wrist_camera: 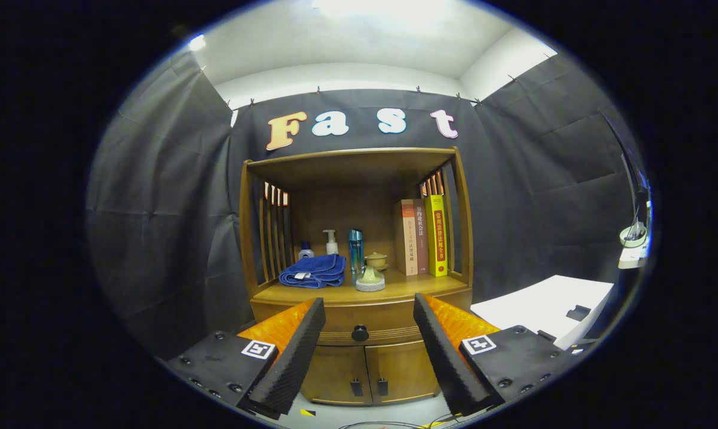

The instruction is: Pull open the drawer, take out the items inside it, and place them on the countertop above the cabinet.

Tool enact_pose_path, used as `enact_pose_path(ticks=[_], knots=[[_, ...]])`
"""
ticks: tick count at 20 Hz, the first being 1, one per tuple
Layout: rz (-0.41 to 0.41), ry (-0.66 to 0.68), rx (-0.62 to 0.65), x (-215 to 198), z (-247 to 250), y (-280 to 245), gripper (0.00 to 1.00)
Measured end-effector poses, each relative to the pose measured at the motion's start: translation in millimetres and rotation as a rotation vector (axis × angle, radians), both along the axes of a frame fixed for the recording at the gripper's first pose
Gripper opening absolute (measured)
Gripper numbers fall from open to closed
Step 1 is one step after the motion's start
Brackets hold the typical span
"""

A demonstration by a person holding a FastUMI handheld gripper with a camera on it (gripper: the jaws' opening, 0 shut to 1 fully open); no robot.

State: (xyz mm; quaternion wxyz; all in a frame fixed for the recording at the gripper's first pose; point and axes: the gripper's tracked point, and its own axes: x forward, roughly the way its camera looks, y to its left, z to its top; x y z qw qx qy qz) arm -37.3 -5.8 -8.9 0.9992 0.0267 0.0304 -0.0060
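A wooden cabinet (359, 333) stands ahead against the black cloth wall. Its drawer (388, 317) is shut, with a round black knob (360, 333) at the middle of its front. My gripper (367, 310) is open, and the knob sits between the two black-padded fingers (302, 339), some way beyond them. Nothing is held. The countertop (394, 290) above the drawer is the floor of an open shelf. What lies inside the drawer is hidden.
On the countertop lie a folded blue towel (312, 271), a pump bottle (331, 242), a tall blue bottle (356, 250), a small pot (375, 260), a pale ornament (370, 280) and three upright books (423, 236). Two lower doors (367, 372) sit under the drawer. A white table (543, 307) stands to the right.
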Motion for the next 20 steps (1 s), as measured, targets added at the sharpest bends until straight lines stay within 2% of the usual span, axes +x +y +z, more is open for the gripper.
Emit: enact_pose_path(ticks=[5, 8, 20], knots=[[0.027, -0.018, 0.031, -27.9, -6.3, -7.1, 0.98], [0.024, 0.017, 0.028, -31.6, -19.8, -11.6, 0.98], [0.038, -0.034, 0.01, -41.0, 1.2, -5.0, 0.98]])
